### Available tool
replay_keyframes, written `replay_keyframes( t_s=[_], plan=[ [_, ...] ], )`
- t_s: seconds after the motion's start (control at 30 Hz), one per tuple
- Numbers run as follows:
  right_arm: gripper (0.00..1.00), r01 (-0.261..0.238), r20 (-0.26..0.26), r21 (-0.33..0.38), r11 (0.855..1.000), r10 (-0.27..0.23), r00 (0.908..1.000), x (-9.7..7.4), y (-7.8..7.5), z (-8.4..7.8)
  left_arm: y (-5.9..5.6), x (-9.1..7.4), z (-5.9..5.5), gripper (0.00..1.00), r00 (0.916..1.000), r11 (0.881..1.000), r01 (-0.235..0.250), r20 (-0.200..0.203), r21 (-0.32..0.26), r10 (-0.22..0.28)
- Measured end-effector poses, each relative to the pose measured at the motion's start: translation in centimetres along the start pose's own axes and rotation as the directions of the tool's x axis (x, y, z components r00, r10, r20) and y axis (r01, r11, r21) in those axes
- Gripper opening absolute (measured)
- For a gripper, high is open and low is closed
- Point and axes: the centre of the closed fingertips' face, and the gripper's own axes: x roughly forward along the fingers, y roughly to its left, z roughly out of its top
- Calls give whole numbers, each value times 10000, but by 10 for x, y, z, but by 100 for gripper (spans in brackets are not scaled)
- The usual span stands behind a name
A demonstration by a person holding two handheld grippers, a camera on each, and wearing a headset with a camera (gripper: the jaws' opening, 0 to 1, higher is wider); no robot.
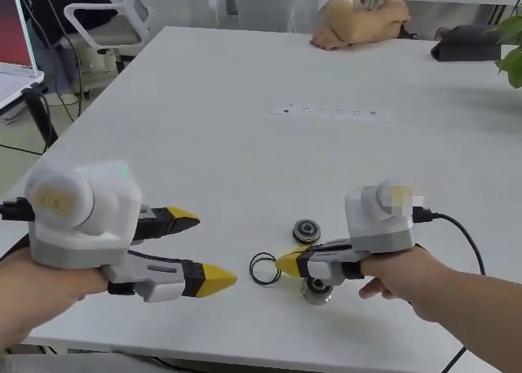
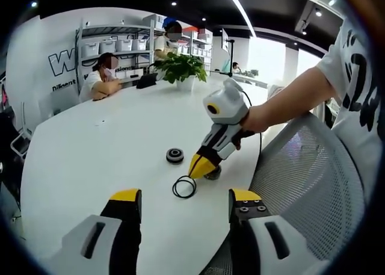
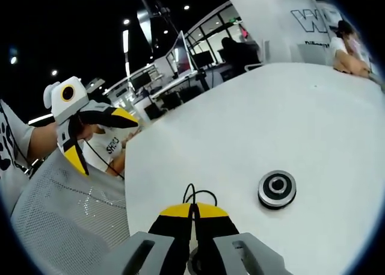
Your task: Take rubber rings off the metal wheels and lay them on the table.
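Note:
Thin black rubber rings point(image 1: 263, 268) lie looped on the white table point(image 1: 245, 128), also seen as rubber rings point(image 2: 184, 186) and rubber rings point(image 3: 201, 194). My right gripper point(image 1: 287, 264) is shut, with the edge of a ring pinched at its yellow tips; the same right gripper point(image 2: 197, 166) point(image 3: 192, 211) shows from both sides. A bare metal wheel point(image 1: 316, 291) sits under its jaws. Beyond them lies a second wheel point(image 1: 307, 230) point(image 2: 175, 155) point(image 3: 277, 188) with its black ring on. My left gripper point(image 1: 202, 249) point(image 2: 185, 198) hovers open to the left of the rings, holding nothing.
A white power strip point(image 1: 326, 111) lies mid-table. A person point(image 1: 359, 14) leans on the far edge, with a potted plant point(image 2: 178, 66) and a dark bag point(image 1: 465, 43) nearby. An office chair point(image 1: 106, 26) stands at the far left. The table's front edge runs just below both grippers.

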Motion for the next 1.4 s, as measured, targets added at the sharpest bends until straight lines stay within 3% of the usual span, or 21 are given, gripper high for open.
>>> replay_keyframes(
  t_s=[0.4,0.7,1.03,1.4],
  plan=[
    [0,159,7,-180,9997,-159,9999,1,-4,-1,0,1,-1,56,10000,10000,-5,-54,-10,5],
    [8,275,171,-208,9994,-271,9995,-3,-6,0,0,2,0,55,10000,10000,16,-88,-5,-16],
    [13,323,424,-172,9993,-315,9986,-13,-10,6,4,7,5,55,10000,9999,60,-77,84,-59],
    [15,456,763,-177,9988,-442,9961,-25,-19,14,12,17,18,55,9999,9994,139,-23,322,-138]
  ],
)
